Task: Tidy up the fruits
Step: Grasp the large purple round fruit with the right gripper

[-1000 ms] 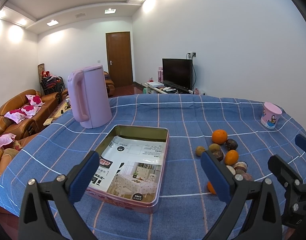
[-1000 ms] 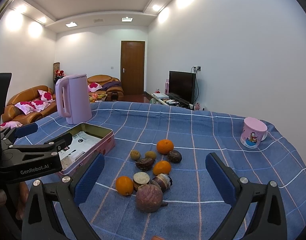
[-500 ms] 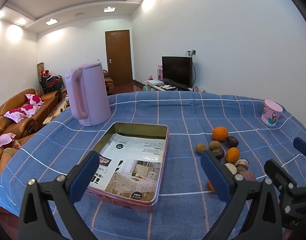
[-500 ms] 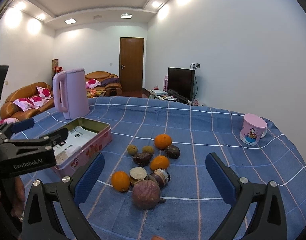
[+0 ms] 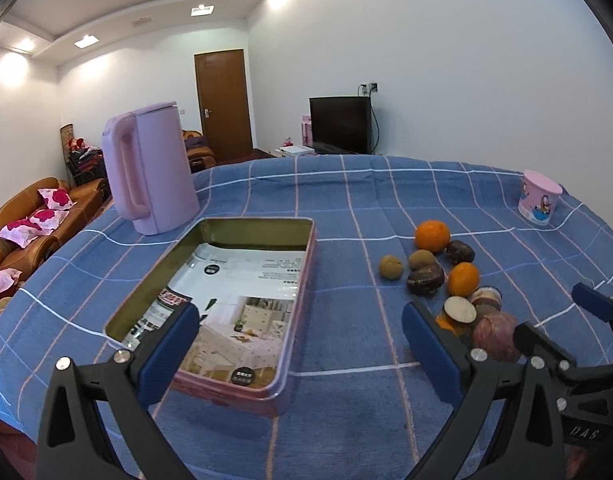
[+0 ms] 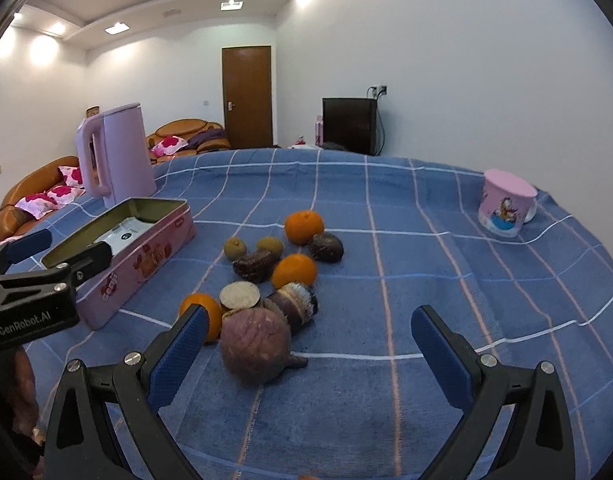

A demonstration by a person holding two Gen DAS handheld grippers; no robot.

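A cluster of fruit lies on the blue checked tablecloth: three oranges [image 6: 304, 226], two small brown-green fruits [image 6: 235, 247], dark wrinkled passion fruits [image 6: 325, 247], cut pieces [image 6: 239, 296] and a big purple one [image 6: 255, 346] nearest me. The same pile [image 5: 432, 235] shows at right in the left wrist view. An open pink tin box [image 5: 226, 300] with a printed sheet inside sits left of the pile. My left gripper [image 5: 300, 354] hovers open over the tin's near end. My right gripper [image 6: 308, 354] is open, with the purple fruit just ahead of its left finger.
A lilac kettle [image 5: 148, 168] stands behind the tin [image 6: 122, 248]. A pink cup [image 6: 505, 208] sits upside down at the far right of the table. Sofas, a door and a TV are beyond the table's far edge.
Both grippers have moved forward and lower toward the table; the tin and the fruit pile now appear closer. Both stay open, and no object has shifted.
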